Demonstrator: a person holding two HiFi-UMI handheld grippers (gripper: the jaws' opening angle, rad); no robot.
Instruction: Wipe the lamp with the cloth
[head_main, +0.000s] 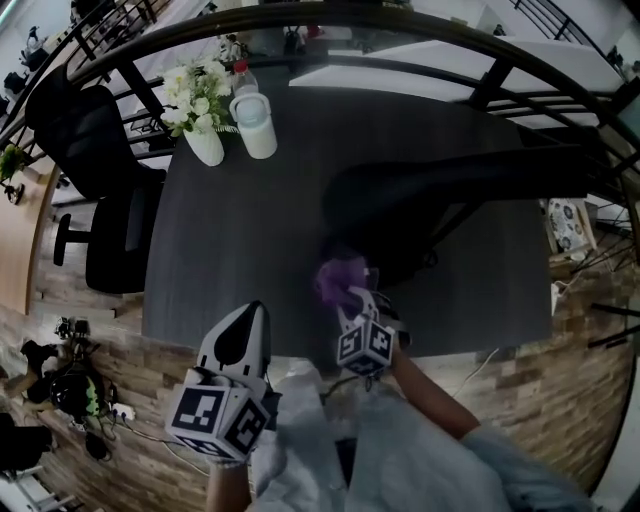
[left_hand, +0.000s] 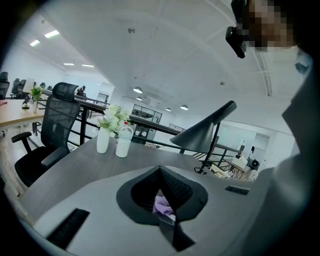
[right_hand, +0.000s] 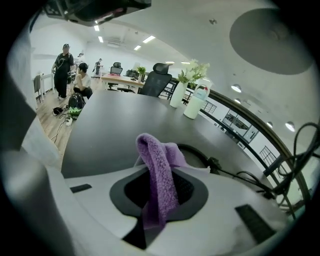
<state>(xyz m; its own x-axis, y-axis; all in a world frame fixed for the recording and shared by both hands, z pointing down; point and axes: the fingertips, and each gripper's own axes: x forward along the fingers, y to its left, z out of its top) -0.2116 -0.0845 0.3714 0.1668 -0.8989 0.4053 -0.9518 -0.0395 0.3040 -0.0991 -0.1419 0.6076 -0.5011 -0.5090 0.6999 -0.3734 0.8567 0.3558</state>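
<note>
The black desk lamp (head_main: 400, 198) stands on the dark table (head_main: 250, 240), its cone shade (left_hand: 202, 132) on a slanted arm. In the right gripper view the shade (right_hand: 272, 35) hangs overhead, with the round base (right_hand: 197, 152) just beyond the jaws. My right gripper (head_main: 352, 298) is shut on a purple cloth (head_main: 342, 278), which drapes up and over the jaws (right_hand: 157, 155) near the lamp base. My left gripper (head_main: 256, 310) is at the table's near edge, shut and holding nothing; a bit of the cloth (left_hand: 162, 205) shows past its jaws.
A white vase of flowers (head_main: 205, 140) and a white jug (head_main: 255, 125) stand at the table's far left. A black office chair (head_main: 90, 160) is left of the table. The lamp cable (right_hand: 240, 175) runs right from the base. A railing (head_main: 330, 20) curves behind; people (right_hand: 65, 65) are far off.
</note>
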